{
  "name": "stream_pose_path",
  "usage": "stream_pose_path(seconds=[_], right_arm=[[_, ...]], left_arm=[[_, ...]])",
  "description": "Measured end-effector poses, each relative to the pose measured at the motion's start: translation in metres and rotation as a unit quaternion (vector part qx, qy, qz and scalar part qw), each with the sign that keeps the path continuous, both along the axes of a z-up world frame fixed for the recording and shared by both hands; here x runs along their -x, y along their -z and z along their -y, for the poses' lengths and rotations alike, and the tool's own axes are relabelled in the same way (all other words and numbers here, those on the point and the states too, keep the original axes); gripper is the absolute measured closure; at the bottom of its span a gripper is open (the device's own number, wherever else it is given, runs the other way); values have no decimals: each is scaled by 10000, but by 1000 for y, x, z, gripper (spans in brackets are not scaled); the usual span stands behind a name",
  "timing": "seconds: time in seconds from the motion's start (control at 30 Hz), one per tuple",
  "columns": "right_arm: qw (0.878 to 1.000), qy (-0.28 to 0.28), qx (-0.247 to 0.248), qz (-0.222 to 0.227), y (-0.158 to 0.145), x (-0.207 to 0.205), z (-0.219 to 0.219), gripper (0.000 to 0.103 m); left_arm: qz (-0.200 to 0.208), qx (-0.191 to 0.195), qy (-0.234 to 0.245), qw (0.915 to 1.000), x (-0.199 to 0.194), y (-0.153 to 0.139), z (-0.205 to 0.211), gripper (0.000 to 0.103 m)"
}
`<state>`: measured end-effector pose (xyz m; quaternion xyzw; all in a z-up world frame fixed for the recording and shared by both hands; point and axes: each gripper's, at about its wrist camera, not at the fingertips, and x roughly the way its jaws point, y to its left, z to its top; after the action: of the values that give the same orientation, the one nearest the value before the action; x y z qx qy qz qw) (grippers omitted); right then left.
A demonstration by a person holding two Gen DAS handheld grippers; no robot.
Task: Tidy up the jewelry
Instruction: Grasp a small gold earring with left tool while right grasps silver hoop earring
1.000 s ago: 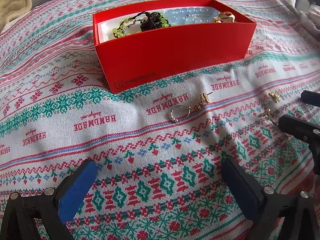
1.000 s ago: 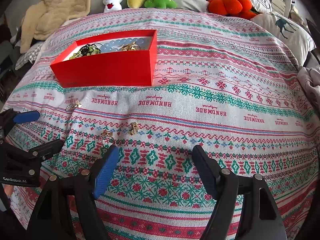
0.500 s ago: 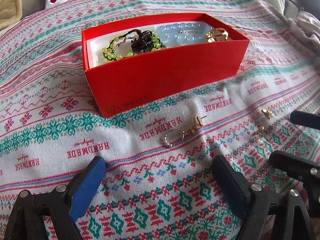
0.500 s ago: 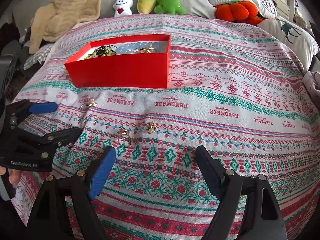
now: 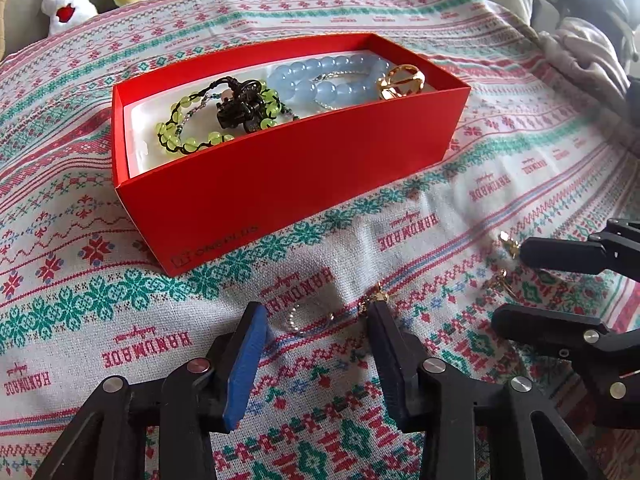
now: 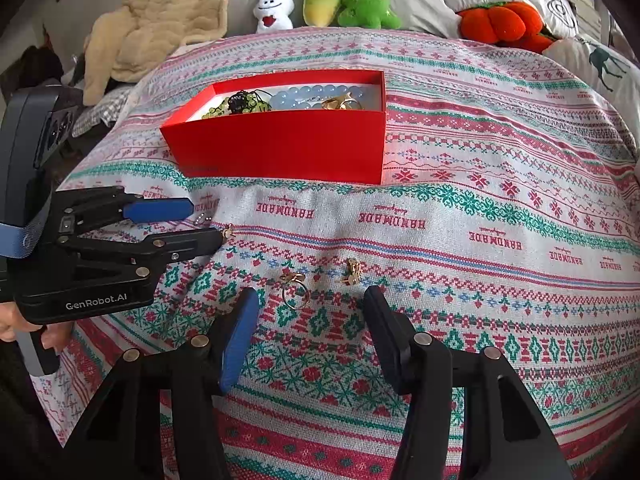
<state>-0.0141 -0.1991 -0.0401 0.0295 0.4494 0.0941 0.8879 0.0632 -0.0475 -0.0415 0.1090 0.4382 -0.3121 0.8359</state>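
Observation:
A red box on the patterned cloth holds a green bead bracelet, a blue bead bracelet and a gold ring. My left gripper is closing. A silver beaded hoop earring lies between its fingers, untouched by the pads. A gold stud sits at the right fingertip. My right gripper is closing too, its tips on either side of a gold hoop earring, with a second gold earring just beyond.
Plush toys, an orange plush pumpkin, pillows and a beige blanket line the far edge of the bed. A person's hand grips the left gripper's handle. The cloth stretches out to the right.
Both pairs of jaws have narrowed. The left gripper moved forward, so the silver hoop earring now lies between its fingers. The right gripper edged closer to the gold earrings.

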Motion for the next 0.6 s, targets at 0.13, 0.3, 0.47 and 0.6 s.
stream_pose_path(seconds=[0.13, 0.3, 0.47, 0.6], right_arm=[[9999, -158, -26, -51, 2, -6, -6, 60], [9997, -242, -43, -93, 4, -10, -10, 67], [9995, -201, -205, -125, 5, -12, -6, 72], [9995, -170, -237, -139, 5, -12, -4, 78]], left_arm=[[-26, 16, 49, 10000, 0, 0, -1, 68], [-55, 43, 79, 9999, 1, 1, -3, 72], [-46, 14, 46, 10000, 2, 1, -5, 79], [-52, 1, 2, 10000, 2, 1, -6, 85]])
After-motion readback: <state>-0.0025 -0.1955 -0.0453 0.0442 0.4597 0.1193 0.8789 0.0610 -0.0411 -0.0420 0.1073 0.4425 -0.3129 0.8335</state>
